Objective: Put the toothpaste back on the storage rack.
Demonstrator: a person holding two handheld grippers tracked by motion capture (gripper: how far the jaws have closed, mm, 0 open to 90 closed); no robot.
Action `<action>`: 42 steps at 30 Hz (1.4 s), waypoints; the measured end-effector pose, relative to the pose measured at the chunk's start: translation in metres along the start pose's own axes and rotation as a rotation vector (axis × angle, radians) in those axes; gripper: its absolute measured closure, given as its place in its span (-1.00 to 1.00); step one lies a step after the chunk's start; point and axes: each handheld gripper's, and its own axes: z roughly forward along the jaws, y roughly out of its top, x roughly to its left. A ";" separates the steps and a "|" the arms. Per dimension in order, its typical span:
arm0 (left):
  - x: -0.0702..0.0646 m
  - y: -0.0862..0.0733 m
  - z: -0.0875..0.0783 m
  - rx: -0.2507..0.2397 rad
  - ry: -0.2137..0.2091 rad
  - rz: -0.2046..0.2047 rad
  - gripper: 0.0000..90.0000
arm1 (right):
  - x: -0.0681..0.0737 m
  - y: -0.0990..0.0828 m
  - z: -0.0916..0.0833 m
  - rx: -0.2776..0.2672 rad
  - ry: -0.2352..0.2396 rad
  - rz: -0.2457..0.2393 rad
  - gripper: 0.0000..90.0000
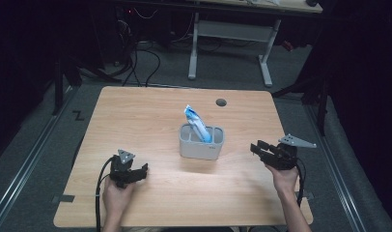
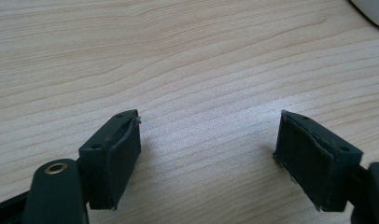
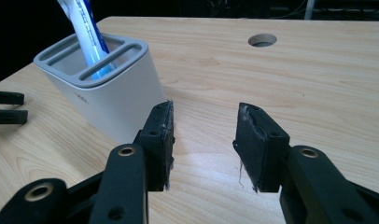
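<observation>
The holder (image 1: 201, 142) with a tube (image 1: 196, 124) stands between the left tongs (image 1: 142, 170) and right tongs (image 1: 255, 149), both open and empty.

Toothpaste tube (image 3: 85, 32): top cut off by the right gripper view's edge, lower end hidden inside the holder (image 3: 108, 93); print illegible.

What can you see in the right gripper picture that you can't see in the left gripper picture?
The right gripper view has the toothpaste tube standing in the grey holder, plus the round hole in the table. The left gripper view has its own wide-open black pads over bare wood and a white corner. Both share the wooden table and empty jaws.
</observation>
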 end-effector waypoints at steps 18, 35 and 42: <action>0.000 0.000 0.000 0.000 0.000 0.000 -0.50 | -0.002 -0.013 0.015 0.073 -0.038 -0.009 0.24; 0.000 0.000 0.000 0.000 0.000 0.000 -0.50 | -0.003 -0.028 0.040 0.148 -0.099 -0.031 0.24; 0.000 0.000 0.000 0.000 0.000 0.000 -0.50 | -0.005 -0.032 0.045 0.166 -0.112 -0.042 0.24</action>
